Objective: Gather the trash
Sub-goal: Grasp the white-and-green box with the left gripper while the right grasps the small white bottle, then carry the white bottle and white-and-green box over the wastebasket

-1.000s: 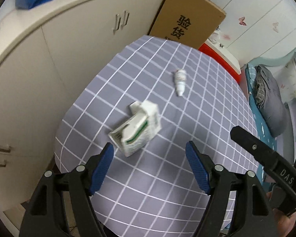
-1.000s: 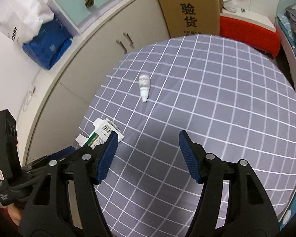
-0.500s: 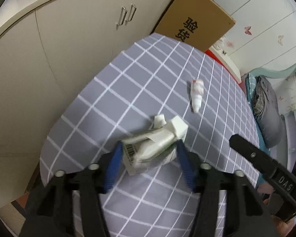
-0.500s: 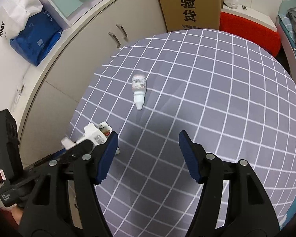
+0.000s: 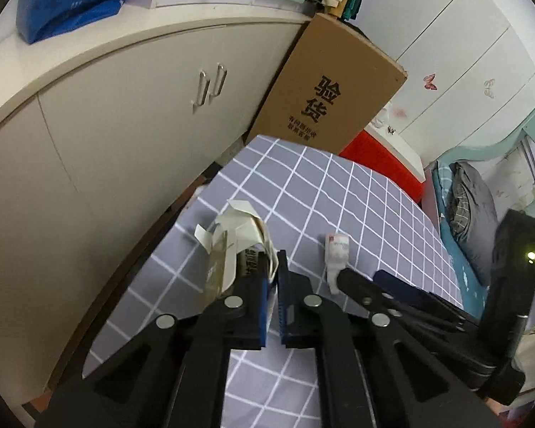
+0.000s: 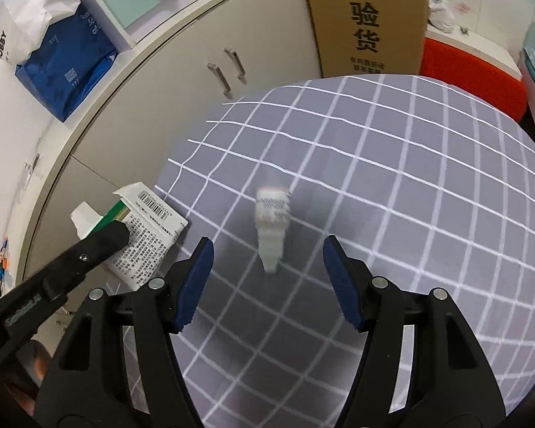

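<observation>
1. On the grey checked table: one crumpled white carton at the left edge, one small white bottle lying on its side near the middle. Whether the carton and the bottle contain anything cannot be told.
2. Behind the table: one brown cardboard box standing against the cabinet, closed side shown, contents not visible. On the cabinet top, one blue bag and one white paper bag.
3. Left gripper: squeezed almost fully together, pinching a flattened part of the carton between the blue pads.
4. Right gripper: wide apart, holding nothing, with the bottle lying between the two fingers without contact; bottle blurred there.
5. Compared with one second ago: carton then loose on the table and less crushed, left jaws then wide; bottle then far ahead of the right gripper, now between its fingers.
</observation>
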Demonstrator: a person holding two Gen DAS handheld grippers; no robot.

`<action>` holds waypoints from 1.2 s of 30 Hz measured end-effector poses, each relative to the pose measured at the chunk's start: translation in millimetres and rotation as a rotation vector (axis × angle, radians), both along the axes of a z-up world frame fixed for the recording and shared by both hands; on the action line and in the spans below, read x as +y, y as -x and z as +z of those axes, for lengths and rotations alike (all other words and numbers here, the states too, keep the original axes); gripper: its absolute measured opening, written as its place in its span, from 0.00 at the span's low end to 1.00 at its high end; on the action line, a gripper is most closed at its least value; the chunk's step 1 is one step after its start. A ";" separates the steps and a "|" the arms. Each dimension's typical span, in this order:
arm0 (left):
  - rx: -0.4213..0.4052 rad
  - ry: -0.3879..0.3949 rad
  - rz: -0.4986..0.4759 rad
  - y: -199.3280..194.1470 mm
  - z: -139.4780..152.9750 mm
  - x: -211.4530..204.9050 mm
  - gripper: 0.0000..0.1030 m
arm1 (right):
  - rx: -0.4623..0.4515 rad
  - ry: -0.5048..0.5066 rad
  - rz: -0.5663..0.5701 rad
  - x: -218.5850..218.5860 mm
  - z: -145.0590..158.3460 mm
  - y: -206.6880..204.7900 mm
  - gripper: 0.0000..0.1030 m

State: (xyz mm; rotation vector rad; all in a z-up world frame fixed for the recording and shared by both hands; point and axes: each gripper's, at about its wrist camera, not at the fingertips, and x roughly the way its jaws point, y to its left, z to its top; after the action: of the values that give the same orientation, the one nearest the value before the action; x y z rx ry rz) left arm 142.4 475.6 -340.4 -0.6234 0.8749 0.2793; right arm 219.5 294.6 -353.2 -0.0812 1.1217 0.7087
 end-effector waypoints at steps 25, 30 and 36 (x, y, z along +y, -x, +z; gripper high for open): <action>0.012 -0.083 -0.259 -56.1 71.8 -176.6 0.05 | 0.015 -0.101 -0.101 -156.7 69.7 -15.4 0.24; 0.026 -0.095 -0.377 -77.2 83.7 -275.4 0.05 | 0.007 -0.125 -0.213 -265.9 88.1 -16.4 0.24; 0.028 -0.102 -0.492 -98.9 89.3 -391.1 0.05 | 0.008 -0.123 -0.330 -396.9 95.1 -17.2 0.24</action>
State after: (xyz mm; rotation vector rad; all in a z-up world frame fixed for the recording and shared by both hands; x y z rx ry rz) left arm 241.3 84.5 -251.1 -0.2954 1.0041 -0.1119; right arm 236.7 -102.3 -258.1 0.2079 1.0647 0.4811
